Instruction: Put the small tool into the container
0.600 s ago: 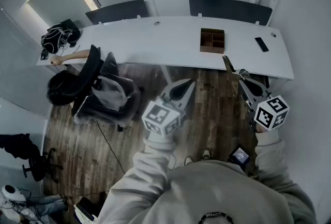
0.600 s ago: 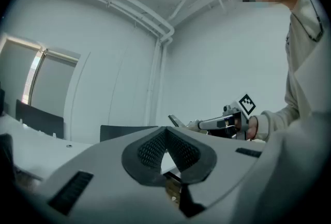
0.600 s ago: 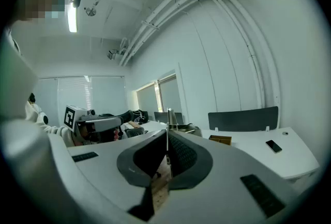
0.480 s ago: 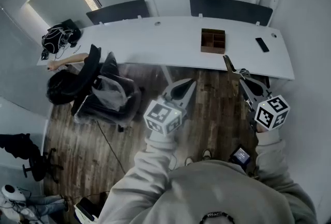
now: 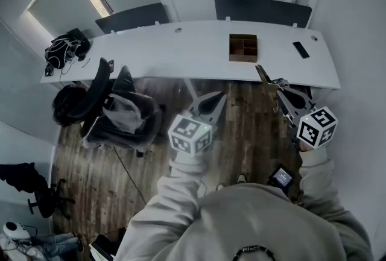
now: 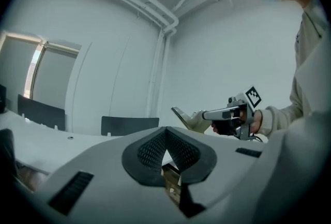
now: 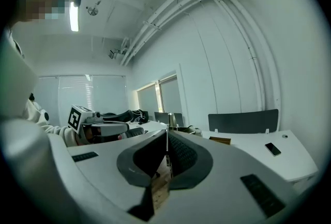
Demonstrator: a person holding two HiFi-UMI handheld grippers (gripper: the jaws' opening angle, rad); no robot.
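A brown wooden container (image 5: 243, 47) with compartments stands on the long white table (image 5: 181, 49), right of its middle. My right gripper (image 5: 278, 88) hangs over the floor in front of the table, below and to the right of the container. It is shut on a small flat olive tool (image 5: 263, 75) that sticks out toward the table edge. In the right gripper view the tool (image 7: 166, 137) shows as a thin edge between the closed pads, with the container (image 7: 220, 140) beyond. My left gripper (image 5: 221, 96) is shut and empty, over the floor, left of the right one.
A black phone-like slab (image 5: 300, 49) lies on the table right of the container. A dark bag (image 5: 60, 46) sits at the table's far left. An office chair (image 5: 114, 109) with a seated person stands at the left. Two dark chair backs (image 5: 262, 11) stand behind the table.
The seated person's arm has come off the table's left end. Both grippers have stayed almost where they were; the view has shifted slightly.
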